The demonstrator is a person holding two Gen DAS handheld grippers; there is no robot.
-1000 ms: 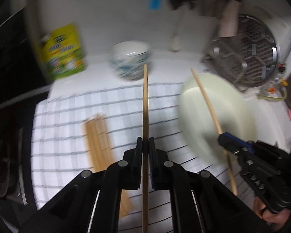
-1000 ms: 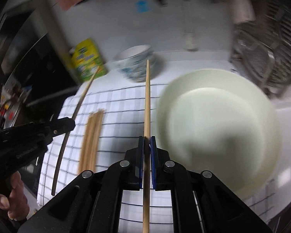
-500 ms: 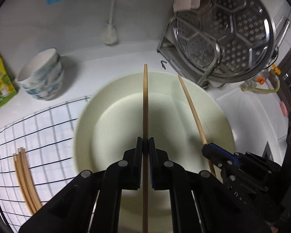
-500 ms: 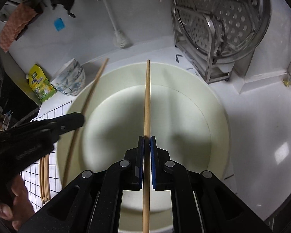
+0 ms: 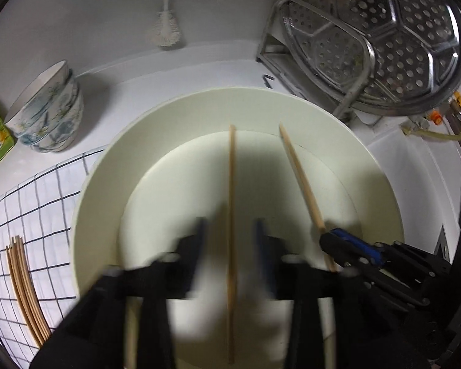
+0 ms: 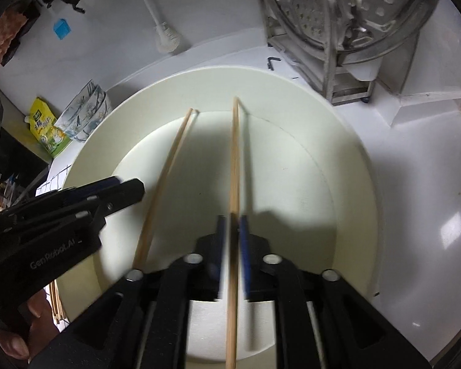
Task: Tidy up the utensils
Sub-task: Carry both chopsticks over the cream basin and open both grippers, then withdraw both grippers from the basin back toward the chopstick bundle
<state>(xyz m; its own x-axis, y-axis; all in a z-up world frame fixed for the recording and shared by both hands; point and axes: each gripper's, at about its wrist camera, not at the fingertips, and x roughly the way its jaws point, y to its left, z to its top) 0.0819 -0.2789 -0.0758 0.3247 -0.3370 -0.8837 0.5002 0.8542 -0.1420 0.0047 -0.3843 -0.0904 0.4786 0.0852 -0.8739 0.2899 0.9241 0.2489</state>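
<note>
Now the left tool [image 5: 230, 230] stands open, its chopstick [image 5: 231, 184] lying loose between the spread fingers on the plate [image 5: 199, 107]. Beside it, the right tool [image 6: 232, 224] pinches another chopstick [image 6: 235, 153] above that plate.

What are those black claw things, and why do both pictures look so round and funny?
They are two hand-held grabbers, one in each of a person's hands. There is no robot here. Each carries a wide-eyed camera that looks along its jaws and bends the view round. One picture comes from the left gripper, the other from the right gripper. Both are over a big pale dish on a white counter. The left jaws are open, with a chopstick loose between them. The right jaws sit close around a second chopstick, but blur hides whether they grip it. Nearby are stacked bowls, a checked cloth with more chopsticks, and a metal steamer tray.
</note>
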